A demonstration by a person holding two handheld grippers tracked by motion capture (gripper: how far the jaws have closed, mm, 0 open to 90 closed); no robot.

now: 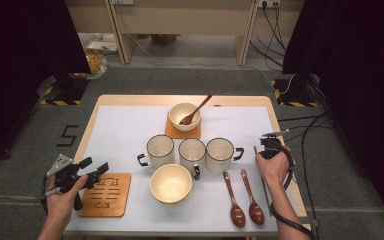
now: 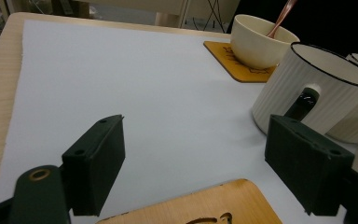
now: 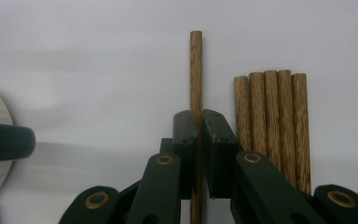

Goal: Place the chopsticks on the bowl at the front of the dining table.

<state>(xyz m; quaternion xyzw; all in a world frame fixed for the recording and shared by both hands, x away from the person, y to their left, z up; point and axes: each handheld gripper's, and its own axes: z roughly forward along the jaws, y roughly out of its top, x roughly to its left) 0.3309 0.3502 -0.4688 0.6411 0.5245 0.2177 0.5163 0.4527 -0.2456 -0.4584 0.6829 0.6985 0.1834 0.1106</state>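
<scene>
The right gripper (image 3: 198, 140) has its black fingers clamped on a single thin brown wooden chopstick (image 3: 196, 70), which runs straight up between them; its lower end is cut off by the frame's bottom edge. Just beside that chopstick, on the white mat of the surface (image 3: 98, 70), lies a row of five more brown wooden chopsticks (image 3: 271, 116), side by side and touching, their near ends hidden behind the gripper's linkage. From the high view the right gripper (image 1: 269, 148) is largely covered by the person's hand, the fingers' grip cannot be made out there, and the held chopstick (image 1: 263, 180) shows as a faint dark line along the mat's edge; the row of five is too small to tell apart. Away from that chopstick, toward the mat's middle, lie two dark wooden spoons (image 1: 245, 200), then three white ribbed mugs with black rims (image 1: 192, 152) in a row. The left gripper (image 1: 91, 168) sits far across the mat from the chopstick, over a square wooden coaster with cut-out lettering (image 1: 107, 195). In the left gripper view its fingers (image 2: 98, 158) stand wide apart with nothing between them, the coaster (image 2: 205, 205) is cut off at the bottom edge, and the nearest mug (image 2: 307, 88) partly hides its neighbours.
</scene>
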